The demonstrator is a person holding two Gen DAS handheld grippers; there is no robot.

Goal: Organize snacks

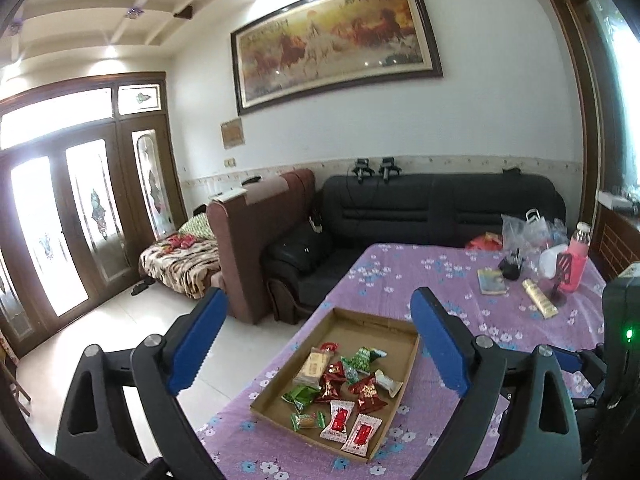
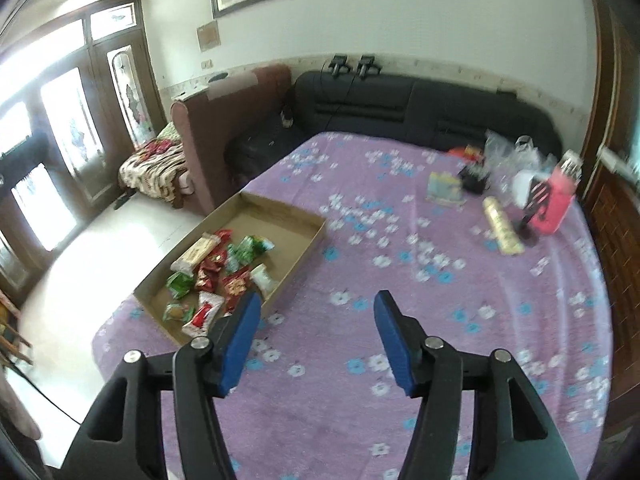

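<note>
Snacks [image 1: 340,392] all sit inside the tray [image 1: 404,364], bunched at its near end; far end is bare cardboard. Mix of red, green and white wrappers plus one tan biscuit pack [image 1: 313,365] on the tray's left side. Probably dumped there as the sorting start point, or already collected; can't tell which. Tray sits on the tablecloth [image 2: 400,280] near the table's left edge. Clutter (pink bottle [image 1: 576,256], bags, small book) is well apart from the tray, at the far right corner, likely not part of the job. Left gripper [image 1: 320,348] hovers above the tray, jaws spread wide, nothing between them, touching nothing. Right gripper [image 2: 316,340] hangs to the right of the tray over bare cloth, jaws also apart and empty. Its view is motion-blurred. No snack grasped by either.
</note>
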